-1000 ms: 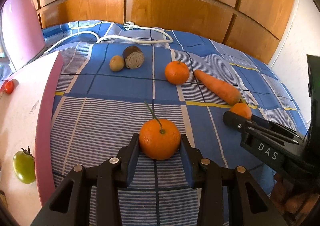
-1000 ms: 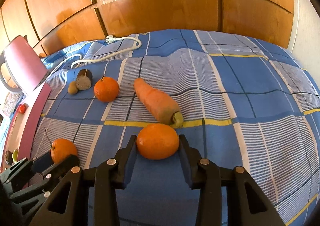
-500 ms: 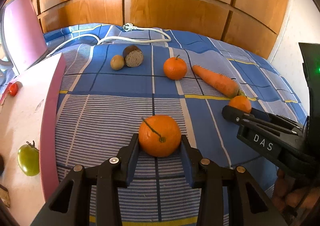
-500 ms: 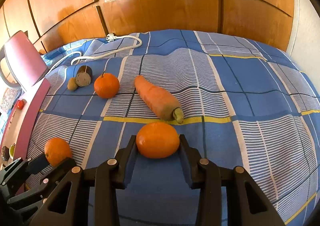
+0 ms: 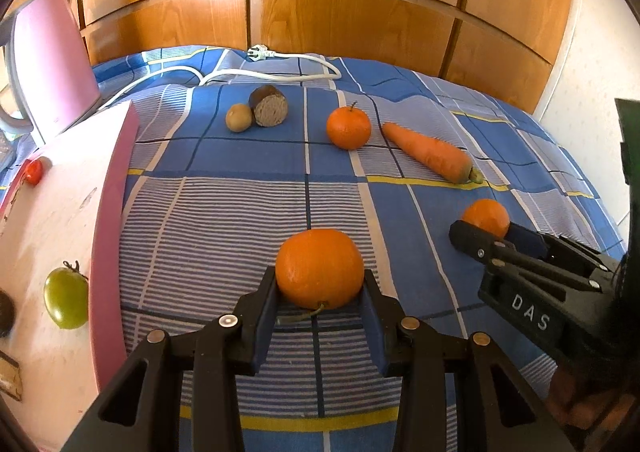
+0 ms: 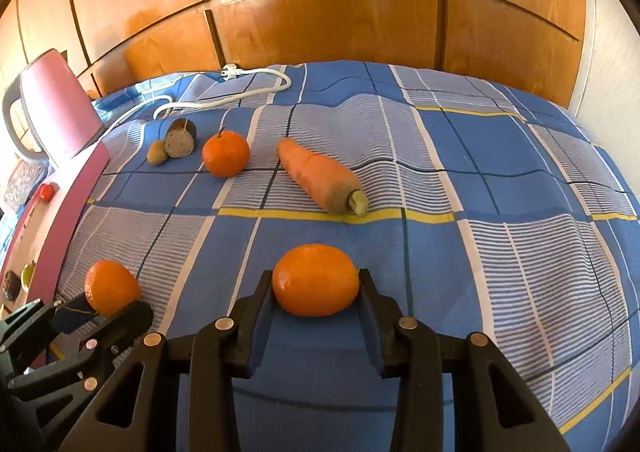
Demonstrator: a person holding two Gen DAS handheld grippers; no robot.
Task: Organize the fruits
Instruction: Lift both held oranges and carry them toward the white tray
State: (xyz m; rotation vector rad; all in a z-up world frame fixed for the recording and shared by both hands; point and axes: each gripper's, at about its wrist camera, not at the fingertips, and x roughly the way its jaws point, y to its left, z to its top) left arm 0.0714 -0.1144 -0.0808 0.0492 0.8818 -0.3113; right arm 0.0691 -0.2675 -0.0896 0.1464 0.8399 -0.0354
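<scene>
Holding one orange each: left gripper clamps orange; right gripper clamps another; third orange, kiwi unsorted.

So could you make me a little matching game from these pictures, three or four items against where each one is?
Things:
1. carrot
2. green tomato
3. kiwi
4. white cable

Places:
A. on the pink board at the left
B. beside the cut bread
C. far end of the cloth, by the wooden panels
D. right of the free tangerine

Pairs: 1-D, 2-A, 3-B, 4-C
</scene>
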